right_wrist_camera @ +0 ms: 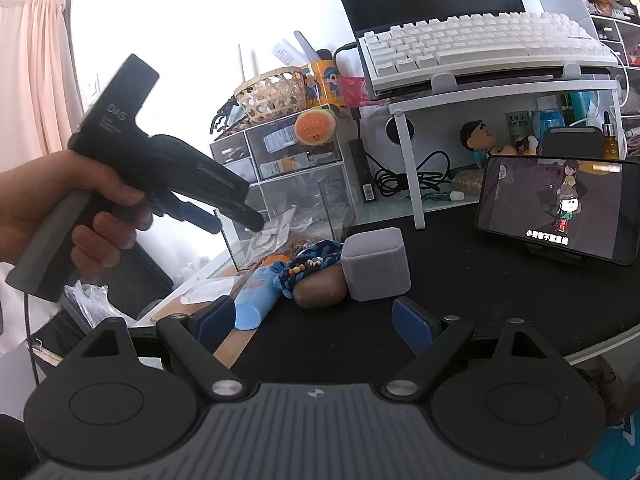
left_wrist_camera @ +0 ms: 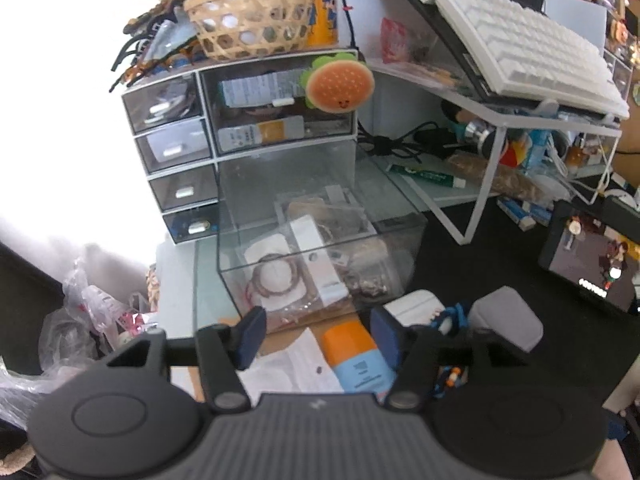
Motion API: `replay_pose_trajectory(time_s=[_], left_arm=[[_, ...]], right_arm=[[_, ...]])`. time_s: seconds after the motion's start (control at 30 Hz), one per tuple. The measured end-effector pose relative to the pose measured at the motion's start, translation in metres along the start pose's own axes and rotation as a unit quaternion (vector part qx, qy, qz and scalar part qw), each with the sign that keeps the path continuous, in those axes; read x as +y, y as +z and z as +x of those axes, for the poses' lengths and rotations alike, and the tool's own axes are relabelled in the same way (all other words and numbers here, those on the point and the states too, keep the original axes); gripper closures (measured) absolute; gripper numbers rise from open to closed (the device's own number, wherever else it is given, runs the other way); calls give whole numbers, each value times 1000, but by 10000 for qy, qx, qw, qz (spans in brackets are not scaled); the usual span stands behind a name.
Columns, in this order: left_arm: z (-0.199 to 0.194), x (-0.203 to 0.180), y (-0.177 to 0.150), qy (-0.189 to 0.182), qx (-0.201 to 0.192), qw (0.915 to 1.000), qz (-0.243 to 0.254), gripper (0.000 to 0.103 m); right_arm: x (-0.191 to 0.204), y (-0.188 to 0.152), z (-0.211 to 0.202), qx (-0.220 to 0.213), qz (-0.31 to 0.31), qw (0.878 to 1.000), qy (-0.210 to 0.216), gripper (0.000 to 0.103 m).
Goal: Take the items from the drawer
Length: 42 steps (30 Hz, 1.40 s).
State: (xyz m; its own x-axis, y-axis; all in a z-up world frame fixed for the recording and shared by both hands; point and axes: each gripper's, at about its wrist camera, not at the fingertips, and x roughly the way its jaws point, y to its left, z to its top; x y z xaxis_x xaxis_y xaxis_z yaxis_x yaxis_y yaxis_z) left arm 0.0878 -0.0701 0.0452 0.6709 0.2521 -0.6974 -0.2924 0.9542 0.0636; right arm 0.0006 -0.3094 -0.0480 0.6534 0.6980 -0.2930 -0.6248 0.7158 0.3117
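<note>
Cluttered desk, black mat in front, strong backlight from a window at left. White organiser (left_wrist_camera: pixel 176 148) with small drawers stands at the back; its large clear drawer (left_wrist_camera: pixel 320 236) is pulled well out toward the camera, front wall just ahead of the left gripper.

Contents in the drawer: a flat clear packet with a bead ring (left_wrist_camera: pixel 276 280) at the near left, a pale card packet (left_wrist_camera: pixel 316 256) alongside it running front to back, and darker bagged bits (left_wrist_camera: pixel 368 272) to the right. Exact count cannot be told through the plastic.

Already lying on the desk outside the drawer: an orange-and-blue tube (left_wrist_camera: pixel 356 356), a grey box (right_wrist_camera: pixel 376 264), a blue braided cord (right_wrist_camera: pixel 312 260), a brown oval object (right_wrist_camera: pixel 320 292), and paper sheets (left_wrist_camera: pixel 288 364).

Left gripper (left_wrist_camera: pixel 316 332): jaws apart, nothing between them, aimed along the drawer's length, hovering at the front wall with the tube beneath. In the right wrist view it sits above the drawer's front, tilted downward.

Right gripper (right_wrist_camera: pixel 312 320): jaws apart, empty, held back over the mat, near the removed things.

Judgement: the left hand is nearer. The packets lie ahead of and below its fingertips, so a reach must clear the front wall and descend. The card packet's long axis matches the approach, so the jaws would close across its short side.
</note>
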Motion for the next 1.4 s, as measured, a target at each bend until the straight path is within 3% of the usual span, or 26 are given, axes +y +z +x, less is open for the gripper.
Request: replay_pose_trajectory(time_s=[0.33, 0.73, 0.83, 0.93, 1.07, 1.23, 1.4], left_arm=[[-12, 19, -3, -253, -166, 9995, 20, 23], [-16, 26, -19, -662, -552, 9963, 40, 20], [-16, 28, -19, -736, -680, 9950, -24, 11], [-14, 27, -22, -891, -717, 9934, 76, 11], [-16, 25, -29, -849, -890, 9918, 342, 9], [-11, 30, -37, -937, -969, 9903, 331, 7], [-9, 35, -42, -640, -1093, 9910, 429, 5]], right_arm=[[6, 2, 2, 15, -64, 10000, -42, 14], [15, -2, 13, 169, -218, 9996, -64, 14], [16, -2, 15, 179, -250, 9995, -99, 14], [17, -2, 17, 173, -288, 9993, -154, 14], [19, -4, 17, 144, -303, 9991, -261, 14], [21, -4, 22, 150, -327, 9988, -332, 14], [24, -4, 28, 209, -364, 9986, -318, 14]])
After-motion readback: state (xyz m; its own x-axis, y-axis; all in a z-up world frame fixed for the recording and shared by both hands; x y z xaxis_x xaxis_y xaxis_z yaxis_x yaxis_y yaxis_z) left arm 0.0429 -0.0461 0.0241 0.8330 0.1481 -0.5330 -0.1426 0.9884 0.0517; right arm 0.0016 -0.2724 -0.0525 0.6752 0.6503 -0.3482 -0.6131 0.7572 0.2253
